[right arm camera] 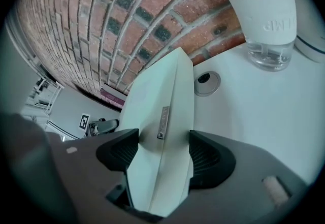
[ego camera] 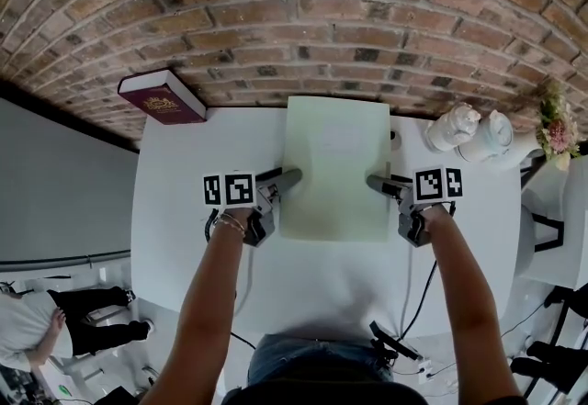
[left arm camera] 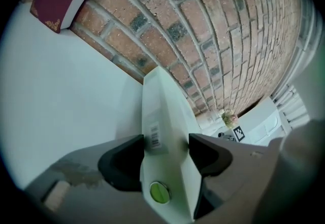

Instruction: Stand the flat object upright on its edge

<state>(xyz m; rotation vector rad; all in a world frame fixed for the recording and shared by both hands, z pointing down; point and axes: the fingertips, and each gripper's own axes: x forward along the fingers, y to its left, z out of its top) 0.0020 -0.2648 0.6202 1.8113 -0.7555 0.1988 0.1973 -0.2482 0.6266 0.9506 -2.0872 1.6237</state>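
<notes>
Only a barcode label point(left arm camera: 154, 135) on the flat object point(left arm camera: 170, 111) shows; its digits are illegible.

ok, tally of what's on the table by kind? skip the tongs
box: 1
book: 1
bottles: 2
flowers: 1 bunch
total: 5

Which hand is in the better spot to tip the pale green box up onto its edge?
Left, by a little. Both the left gripper and right gripper clamp the box by its sides, but the bottle stands close by the right one.
</notes>
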